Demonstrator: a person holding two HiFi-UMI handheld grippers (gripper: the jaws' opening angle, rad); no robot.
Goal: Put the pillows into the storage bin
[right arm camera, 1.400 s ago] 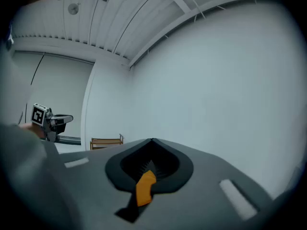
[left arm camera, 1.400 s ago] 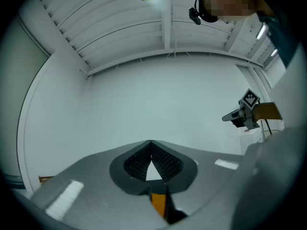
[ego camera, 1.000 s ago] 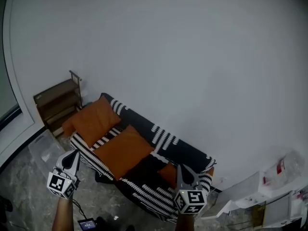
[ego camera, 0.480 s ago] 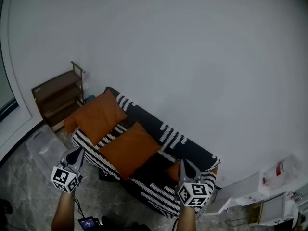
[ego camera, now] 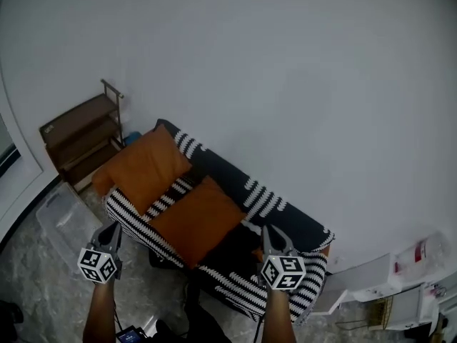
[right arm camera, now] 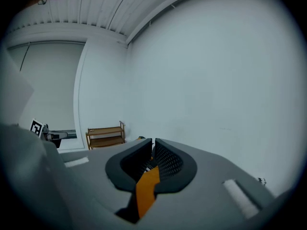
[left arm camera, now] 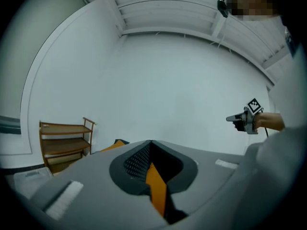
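Two orange pillows lie on a sofa covered in black and white stripes: one pillow leans at its left end, another rests on the seat. A sliver of a third orange pillow shows beside the right gripper. A clear storage bin sits on the floor left of the sofa. My left gripper hovers shut and empty near the bin. My right gripper is shut and empty in front of the sofa's right half. In both gripper views the jaws meet with nothing between them.
A brown wooden shelf rack stands against the white wall behind the bin. White furniture and a plastic bag sit at the right. The floor is grey marbled stone. A small device with a cable lies by my feet.
The view has shifted slightly, with the sofa and shelf sliding right and down in the head view. Both grippers stay shut and keep about the same places.
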